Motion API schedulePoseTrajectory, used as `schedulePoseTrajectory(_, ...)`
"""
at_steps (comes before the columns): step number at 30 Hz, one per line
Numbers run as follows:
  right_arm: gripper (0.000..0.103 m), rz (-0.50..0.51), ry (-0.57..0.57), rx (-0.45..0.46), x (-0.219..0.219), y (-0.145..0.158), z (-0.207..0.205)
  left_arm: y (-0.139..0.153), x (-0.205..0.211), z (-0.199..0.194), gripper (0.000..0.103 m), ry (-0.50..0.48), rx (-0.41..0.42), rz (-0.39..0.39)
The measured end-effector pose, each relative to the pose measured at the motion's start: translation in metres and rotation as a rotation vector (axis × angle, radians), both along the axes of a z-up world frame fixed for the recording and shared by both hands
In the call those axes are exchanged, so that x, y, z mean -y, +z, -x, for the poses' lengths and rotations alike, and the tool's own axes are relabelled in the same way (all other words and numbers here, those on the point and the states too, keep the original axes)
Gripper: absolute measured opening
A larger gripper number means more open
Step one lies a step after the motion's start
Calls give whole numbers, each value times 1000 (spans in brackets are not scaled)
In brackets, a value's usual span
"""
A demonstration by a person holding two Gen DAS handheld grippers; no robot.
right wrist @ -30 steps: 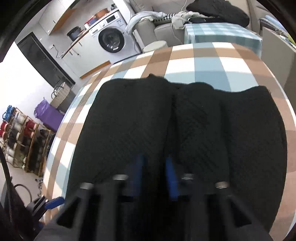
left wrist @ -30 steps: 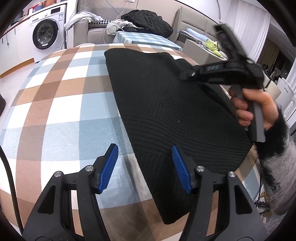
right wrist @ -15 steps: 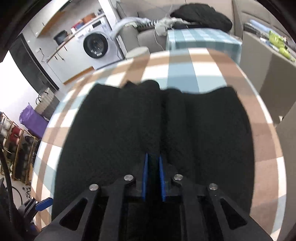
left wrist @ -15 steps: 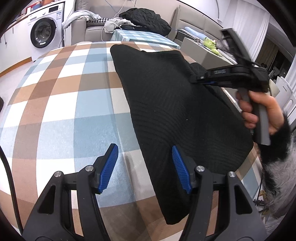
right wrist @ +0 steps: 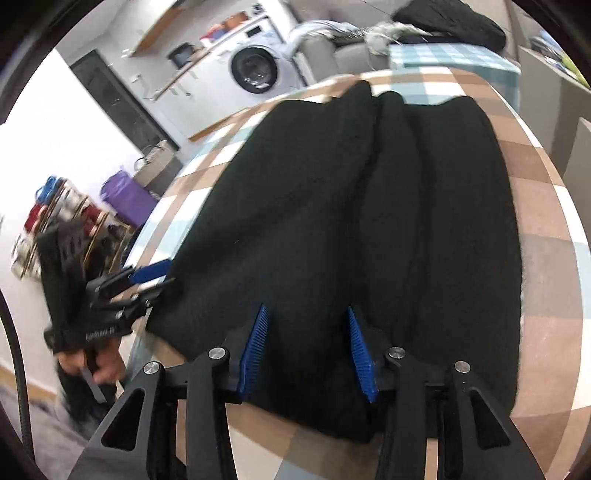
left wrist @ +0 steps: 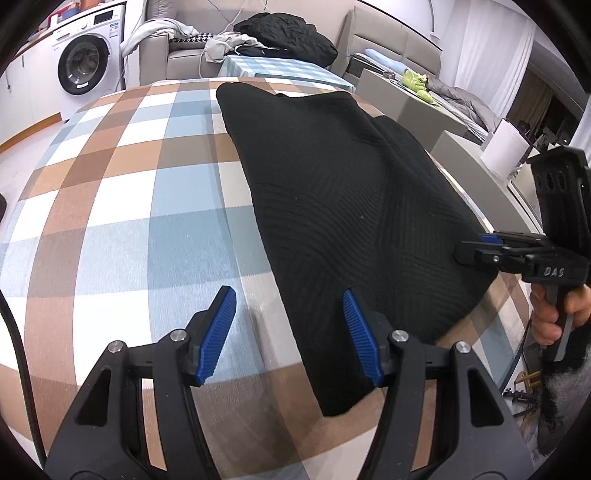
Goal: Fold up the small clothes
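A black knitted garment (left wrist: 343,192) lies folded in long lengthwise folds on the checked tablecloth (left wrist: 122,206); it also shows in the right wrist view (right wrist: 332,221). My left gripper (left wrist: 288,332) is open and empty, straddling the garment's near left edge just above the cloth. My right gripper (right wrist: 306,350) is open over the garment's near hem, holding nothing; it also shows in the left wrist view (left wrist: 480,247) at the garment's right edge. The left gripper shows in the right wrist view (right wrist: 147,277) at the garment's left corner.
A washing machine (left wrist: 85,62) stands at the back left. A sofa with piled clothes (left wrist: 284,33) sits behind the table. A white paper roll (left wrist: 504,151) stands on a grey counter at right. A shelf rack and purple bag (right wrist: 125,199) lie off the table's left.
My right gripper has opened, let go of the garment fold and drawn back to the near hem. The garment now lies flat. My left gripper has stayed open near the left edge.
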State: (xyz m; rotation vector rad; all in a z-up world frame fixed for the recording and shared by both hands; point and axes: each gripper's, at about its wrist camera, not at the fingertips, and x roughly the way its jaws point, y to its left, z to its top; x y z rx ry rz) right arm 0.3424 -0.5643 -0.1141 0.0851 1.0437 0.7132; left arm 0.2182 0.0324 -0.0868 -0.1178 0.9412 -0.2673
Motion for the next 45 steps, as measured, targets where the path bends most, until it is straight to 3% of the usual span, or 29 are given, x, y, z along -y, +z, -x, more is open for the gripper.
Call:
schedulePoseTrajectory(2,8,15,15,42,-4,2,7,1,0,3,58,3,-3,1)
schedulePoseTrajectory(6,7,-87,3,123,14,35,18,6,-1,10,61,5,7,8)
schedulePoseTrajectory(11,7,71,-35,28,15,2,11,4,7,14,62,-26,2,-2)
schedulePoseTrajectory(18,28,-2,-41,21,28,0,20,-4,17,29,62,-74,-14,-56)
schedulePoseTrajectory(32,34,69,-55,15,41,-7,31,-6,21,31,62,-91,-20,-80)
schedulePoseTrajectory(34,38,38,-63,27,44,1,33,-5,19,30,62,-86,-19,-71)
schedulePoseTrajectory(36,51,2,-88,36,47,7,27,-4,15,27,62,-71,-20,-48)
schedulePoseTrajectory(45,52,-81,-168,-11,35,-8,-33,4,-3,-6,62,29,-7,49)
